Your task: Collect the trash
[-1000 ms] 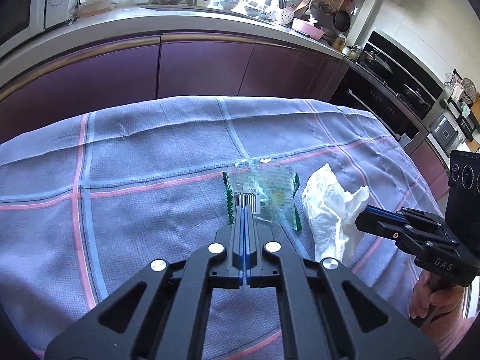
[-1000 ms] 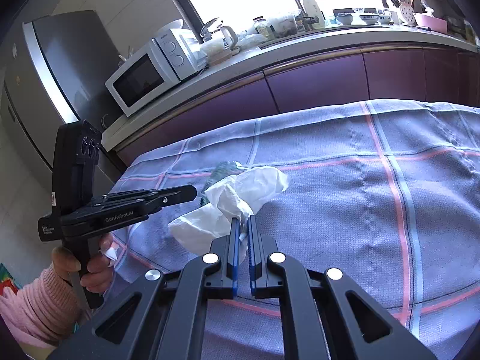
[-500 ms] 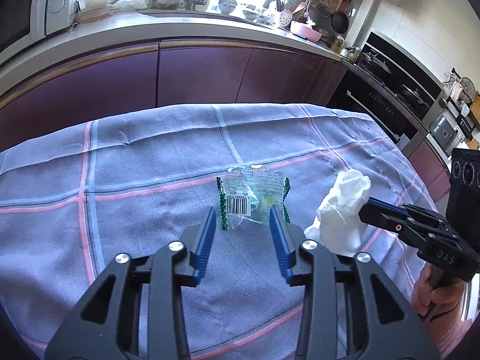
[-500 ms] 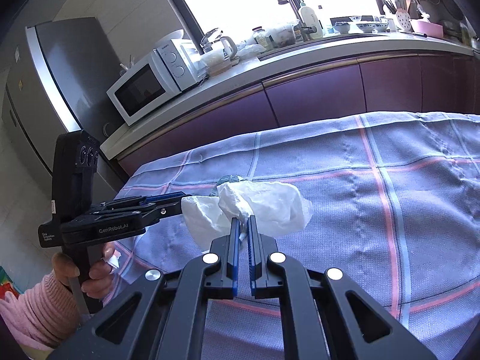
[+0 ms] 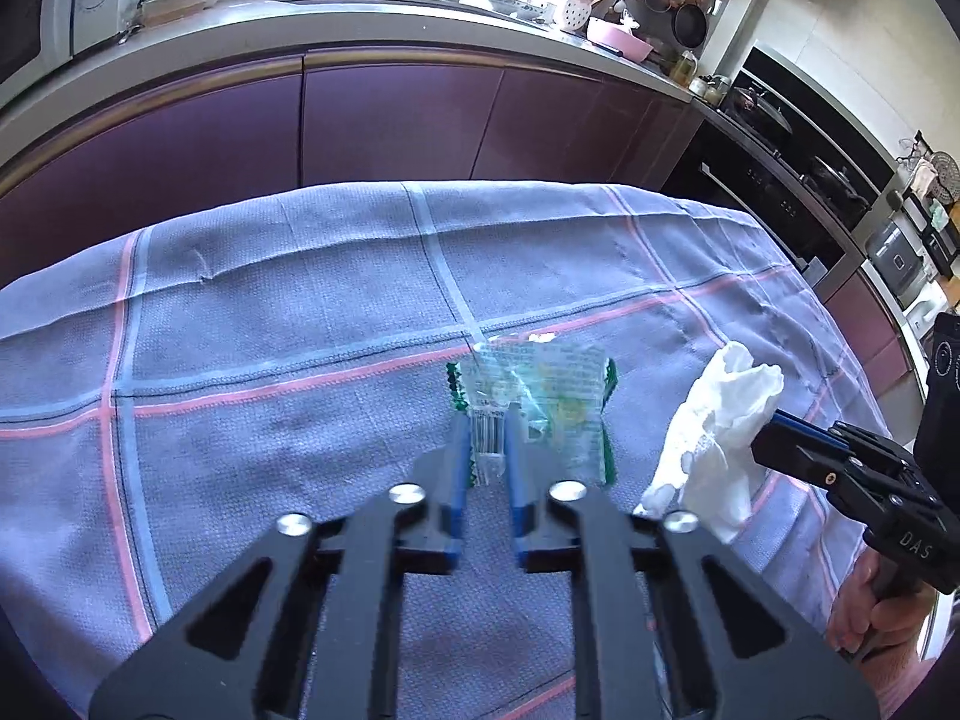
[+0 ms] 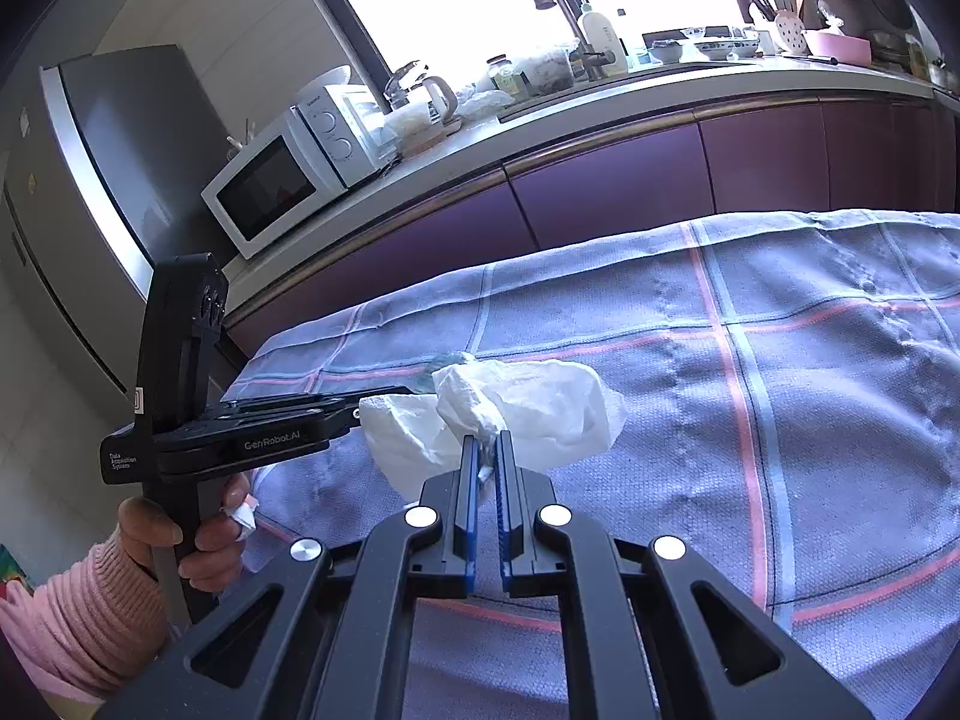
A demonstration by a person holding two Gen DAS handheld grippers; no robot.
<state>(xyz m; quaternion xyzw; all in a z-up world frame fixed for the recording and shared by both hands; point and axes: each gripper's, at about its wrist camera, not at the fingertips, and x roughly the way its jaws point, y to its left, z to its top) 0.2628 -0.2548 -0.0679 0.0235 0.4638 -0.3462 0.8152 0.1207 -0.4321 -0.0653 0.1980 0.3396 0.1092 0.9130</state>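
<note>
A clear and green plastic wrapper (image 5: pixel 537 396) with a barcode lies on the blue checked tablecloth (image 5: pixel 270 324). My left gripper (image 5: pixel 486 444) has its fingers a narrow gap apart around the wrapper's near barcode edge. My right gripper (image 6: pixel 487 450) is shut on a crumpled white tissue (image 6: pixel 510 408) and holds it just above the cloth. The tissue (image 5: pixel 714 432) and right gripper (image 5: pixel 774 450) also show in the left wrist view, to the right of the wrapper. The left gripper (image 6: pixel 384 399) shows in the right wrist view, left of the tissue.
A kitchen counter (image 5: pixel 360 18) with purple cabinets runs behind the table. An oven (image 5: pixel 780 180) stands at the right. A microwave (image 6: pixel 288 174) and fridge (image 6: pixel 102 180) stand at the left. The table's edges fall away at the left and right.
My left gripper opened, then closed in to a narrow gap around the wrapper's near edge. My right gripper lifted the tissue off the cloth and held it.
</note>
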